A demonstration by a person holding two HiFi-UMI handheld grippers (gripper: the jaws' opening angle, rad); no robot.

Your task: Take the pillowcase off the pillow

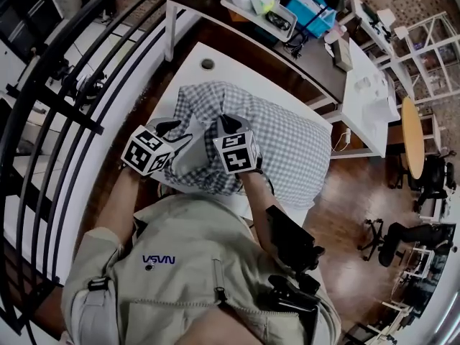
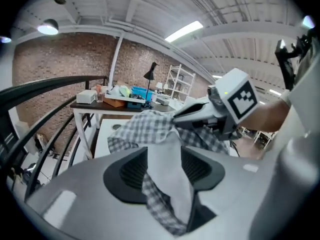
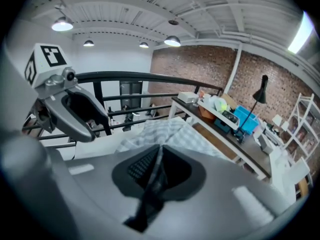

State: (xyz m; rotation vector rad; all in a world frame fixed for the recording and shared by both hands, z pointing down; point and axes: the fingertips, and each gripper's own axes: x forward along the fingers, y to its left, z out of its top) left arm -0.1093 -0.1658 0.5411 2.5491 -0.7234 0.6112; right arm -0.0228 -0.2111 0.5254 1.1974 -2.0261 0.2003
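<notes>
A blue-and-white checked pillowcase (image 1: 287, 149) covers a pillow lying on a white table (image 1: 194, 63). Both grippers are at its near, open end. My left gripper (image 1: 172, 129) has its jaws apart. White cloth (image 2: 167, 159) and a strip of the checked pillowcase (image 2: 155, 196) lie loosely in the gap of my left gripper (image 2: 165, 166). My right gripper (image 1: 228, 123) is shut on the edge of the pillowcase. The left gripper view shows my right gripper (image 2: 177, 116) pinching the checked cloth and lifting it. In its own view my right gripper (image 3: 157, 166) holds a thin dark fold.
A dark curved railing (image 1: 65, 85) runs along the left. Behind the white table stands a dark desk with a blue bin (image 1: 313, 9) and clutter. A white shelf unit (image 1: 366, 85), a round wooden table (image 1: 412, 139) and office chairs (image 1: 402, 236) stand at the right.
</notes>
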